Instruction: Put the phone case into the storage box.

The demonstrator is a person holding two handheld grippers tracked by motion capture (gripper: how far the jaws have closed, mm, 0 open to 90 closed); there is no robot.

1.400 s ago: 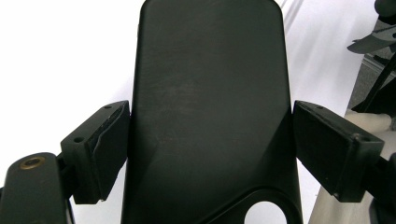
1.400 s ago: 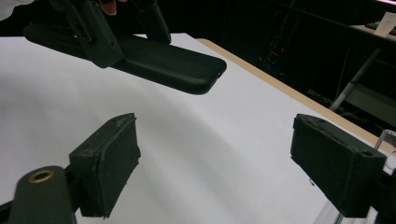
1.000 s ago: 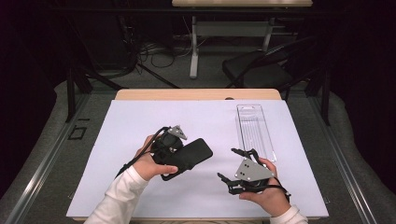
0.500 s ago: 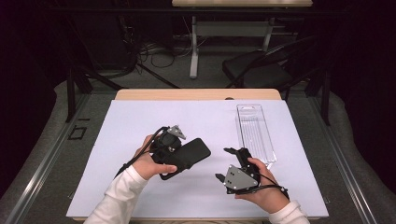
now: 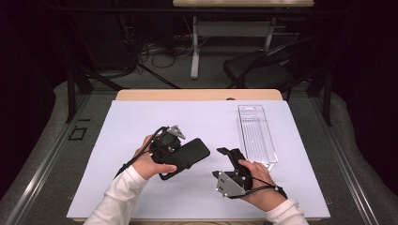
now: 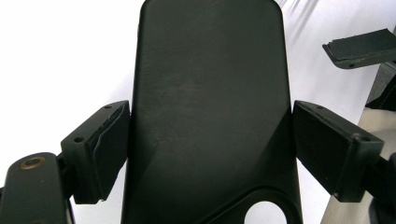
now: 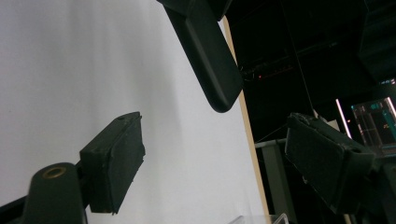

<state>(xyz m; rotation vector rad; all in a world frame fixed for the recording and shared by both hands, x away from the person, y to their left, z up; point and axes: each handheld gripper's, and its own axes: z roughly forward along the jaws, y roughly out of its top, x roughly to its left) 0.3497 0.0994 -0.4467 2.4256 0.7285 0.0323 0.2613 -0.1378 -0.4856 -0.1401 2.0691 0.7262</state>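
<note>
Held item: flat black plastic case w/ rounded corners and a round hole at one end (image 6: 208, 107), clamped across its width by the left tool (image 6: 208, 154); pads press both long edges, so it's gripped, not just cradled.
Case position: raised just over the white sheet on the table (image 5: 141, 126), left of the clear tray, far end pointing toward the tray.
Why held so: my guess – a grip near the holed end leaves the rounded far end free and sticking out, handy for the other tool to take or work on.
Right tool (image 5: 224, 161): jaws apart, nothing btwn them; they've just been closing a little, no object in the gap. In the right gripper view the case's rounded tip (image 7: 205, 56) hangs ahead of and above the two pads, not touched.
Right tool position: btwn case and tray, nearer the person, nose aimed at the case.
Landmark: long clear plastic tray (image 5: 256, 136), lying flat on the sheet's far-right part, looks empty; well apart from the case.
Why tray there: prob. a drop-off or source spot within the right hand's reach – judgement only.
Writing/brands: none readable on case, tray or tools; case face is plain, faintly scuffed.
Sheet: white, covers most of the wooden table.
</note>
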